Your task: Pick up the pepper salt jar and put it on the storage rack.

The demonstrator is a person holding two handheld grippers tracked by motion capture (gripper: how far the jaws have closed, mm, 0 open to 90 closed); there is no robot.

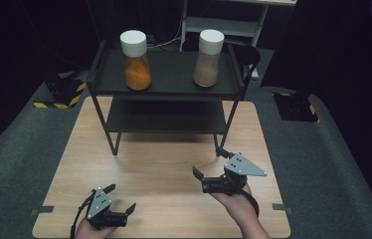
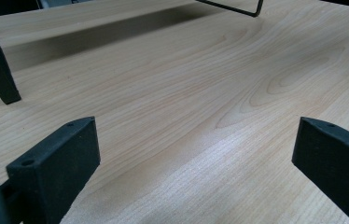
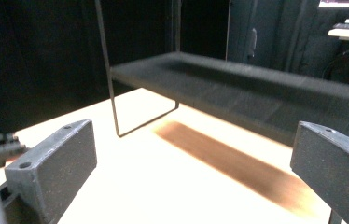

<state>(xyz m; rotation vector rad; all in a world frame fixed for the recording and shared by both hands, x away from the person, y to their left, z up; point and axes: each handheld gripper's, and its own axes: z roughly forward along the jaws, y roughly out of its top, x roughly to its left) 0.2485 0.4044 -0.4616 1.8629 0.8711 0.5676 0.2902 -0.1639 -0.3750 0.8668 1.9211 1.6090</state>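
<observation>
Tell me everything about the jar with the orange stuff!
The orange jar is see-through, plastic or glass by its look, with a wide white screw cap shut on top. Orange powder fills roughly its lower half. It stands upright on the left of the black rack's top shelf, apart from the other jar, touched by nothing else.

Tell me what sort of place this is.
Most likely a lab or studio set up for recording handling work, not a home kitchen. A bare wooden table stands among dark curtains, with yellow-and-black striped stand bases on grey floor, and a black two-tier rack carrying two white-capped jars.
</observation>
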